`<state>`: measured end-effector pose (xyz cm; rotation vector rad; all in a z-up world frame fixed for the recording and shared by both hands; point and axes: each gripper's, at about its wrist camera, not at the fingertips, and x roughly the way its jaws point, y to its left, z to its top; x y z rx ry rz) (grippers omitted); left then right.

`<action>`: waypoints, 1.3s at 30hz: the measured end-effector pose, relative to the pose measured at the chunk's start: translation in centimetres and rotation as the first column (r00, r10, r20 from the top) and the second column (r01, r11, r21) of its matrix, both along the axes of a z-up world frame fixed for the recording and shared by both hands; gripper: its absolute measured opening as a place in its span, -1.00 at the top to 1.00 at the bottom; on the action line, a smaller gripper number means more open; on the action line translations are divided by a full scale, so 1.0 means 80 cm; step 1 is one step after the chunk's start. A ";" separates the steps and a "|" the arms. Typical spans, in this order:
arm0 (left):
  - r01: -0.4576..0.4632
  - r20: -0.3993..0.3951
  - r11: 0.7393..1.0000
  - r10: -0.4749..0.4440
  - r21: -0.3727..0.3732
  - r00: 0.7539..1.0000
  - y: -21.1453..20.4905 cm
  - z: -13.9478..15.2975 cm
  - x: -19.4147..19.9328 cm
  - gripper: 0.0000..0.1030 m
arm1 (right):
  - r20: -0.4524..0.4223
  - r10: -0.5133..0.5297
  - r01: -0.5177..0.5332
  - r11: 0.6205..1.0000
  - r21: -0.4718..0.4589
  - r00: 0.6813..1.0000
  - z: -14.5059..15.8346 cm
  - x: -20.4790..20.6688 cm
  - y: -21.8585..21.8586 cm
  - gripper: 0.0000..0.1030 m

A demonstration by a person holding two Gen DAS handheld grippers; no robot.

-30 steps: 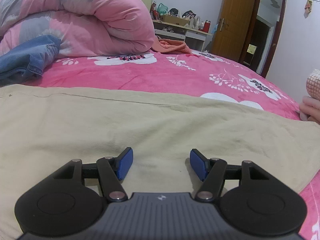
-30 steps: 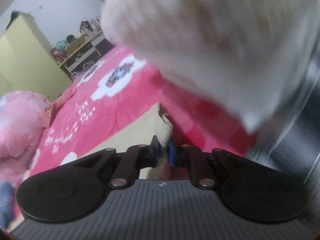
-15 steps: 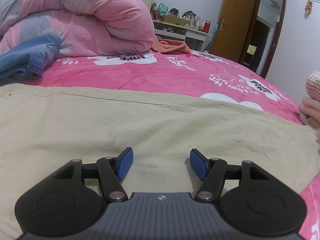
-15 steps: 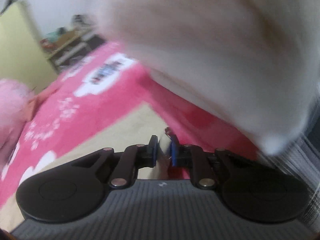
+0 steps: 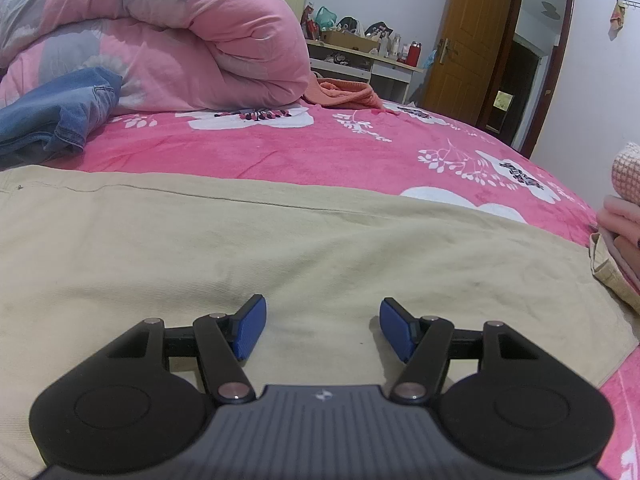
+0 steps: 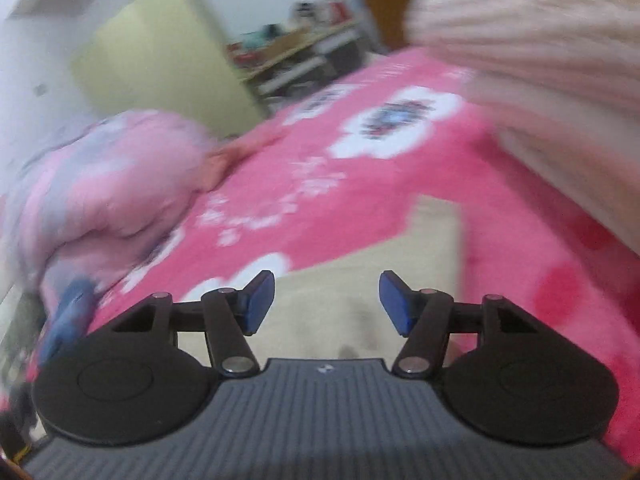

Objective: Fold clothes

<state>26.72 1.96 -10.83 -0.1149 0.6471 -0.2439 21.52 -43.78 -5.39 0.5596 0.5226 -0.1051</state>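
Note:
A beige garment (image 5: 240, 248) lies flat across the pink flowered bed. My left gripper (image 5: 322, 326) is open and empty, low over the garment's near part. In the blurred right wrist view, my right gripper (image 6: 326, 300) is open and empty above the garment's end (image 6: 400, 264). At the right edge of the left wrist view a hand (image 5: 622, 220) lies by a lifted corner of the garment (image 5: 604, 260).
A rolled pink quilt (image 5: 160, 40) and blue jeans (image 5: 52, 116) lie at the back left of the bed (image 5: 320, 148). An orange cloth (image 5: 344, 94), a cluttered desk (image 5: 360, 56) and a wooden door (image 5: 468, 40) stand behind. A pale sleeve (image 6: 540, 60) fills the right view's top right.
My right gripper was shut on the garment's edge and has opened and let it go. The left gripper has stayed still and open.

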 end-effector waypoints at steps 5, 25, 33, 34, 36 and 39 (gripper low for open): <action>0.000 0.000 1.000 0.000 0.000 1.000 0.000 0.000 0.000 -0.25 | -0.051 0.017 -0.020 0.998 -0.064 0.999 -0.015 -0.005 -0.001 -0.11; 0.000 -0.002 1.000 0.000 -0.006 1.000 0.001 0.000 0.000 -0.25 | -0.156 -0.423 0.442 0.889 0.121 0.893 -0.070 -0.073 -0.074 0.93; -0.001 -0.002 1.000 0.001 -0.009 1.000 0.001 0.000 0.001 -0.25 | -0.048 -0.435 0.432 0.900 -0.052 0.899 -0.032 -0.091 -0.029 0.73; 0.000 -0.002 1.000 0.000 -0.010 1.000 0.002 0.000 0.001 -0.25 | -0.036 -0.406 0.401 0.911 -0.100 0.913 -0.026 -0.087 -0.019 0.73; 0.000 -0.003 1.000 0.000 -0.013 1.000 0.003 0.000 0.002 -0.25 | -0.053 -0.278 0.264 0.946 -0.190 0.959 -0.022 -0.068 0.005 0.73; 0.000 -0.004 1.000 0.000 -0.021 1.000 0.004 0.000 0.002 -0.25 | -0.164 -0.059 0.018 0.970 -0.242 0.985 -0.040 -0.032 0.027 0.59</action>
